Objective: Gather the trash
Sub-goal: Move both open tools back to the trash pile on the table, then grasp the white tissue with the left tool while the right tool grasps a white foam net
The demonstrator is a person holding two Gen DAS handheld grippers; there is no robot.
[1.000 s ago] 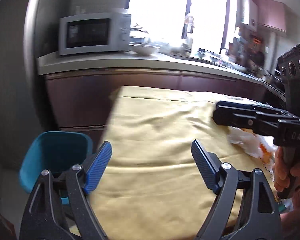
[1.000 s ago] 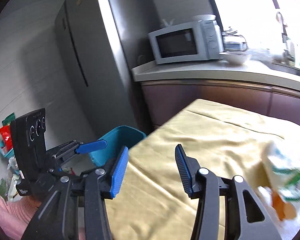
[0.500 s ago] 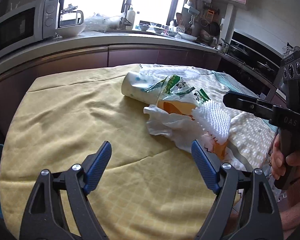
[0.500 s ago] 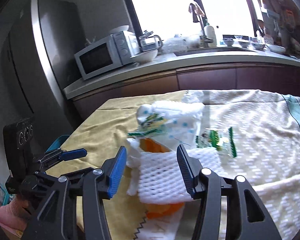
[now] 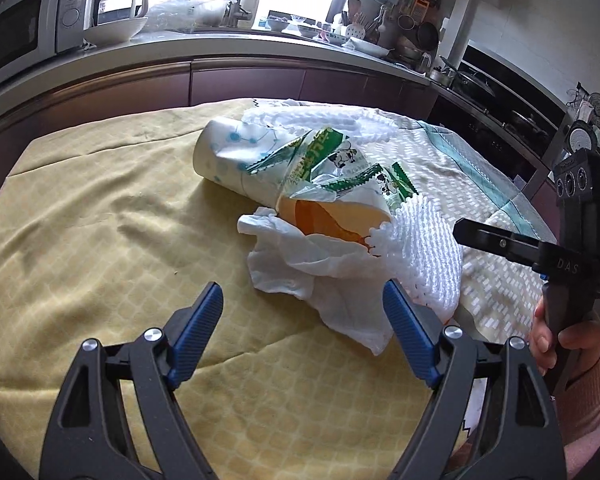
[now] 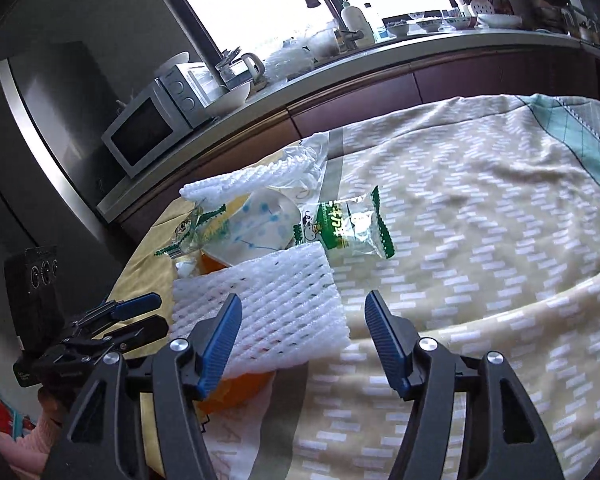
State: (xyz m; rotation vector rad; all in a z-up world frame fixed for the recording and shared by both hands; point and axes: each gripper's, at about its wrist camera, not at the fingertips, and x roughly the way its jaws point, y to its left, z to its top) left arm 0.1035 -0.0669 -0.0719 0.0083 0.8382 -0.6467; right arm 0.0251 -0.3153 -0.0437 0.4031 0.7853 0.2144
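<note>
While both grippers hover with jaws spread and empty, the trash heap lies mid-table, its white foam net sleeve (image 6: 260,304) just ahead-left of the right gripper (image 6: 304,340), nearer it than the left gripper (image 5: 302,332), which faces the crumpled plastic bag (image 5: 300,264).

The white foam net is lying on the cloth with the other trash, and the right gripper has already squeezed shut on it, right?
Not quite. The right gripper is open, its jaws wide apart and holding nothing, as the right wrist view shows. The white foam net does lie on the cloth with the other trash.
</note>
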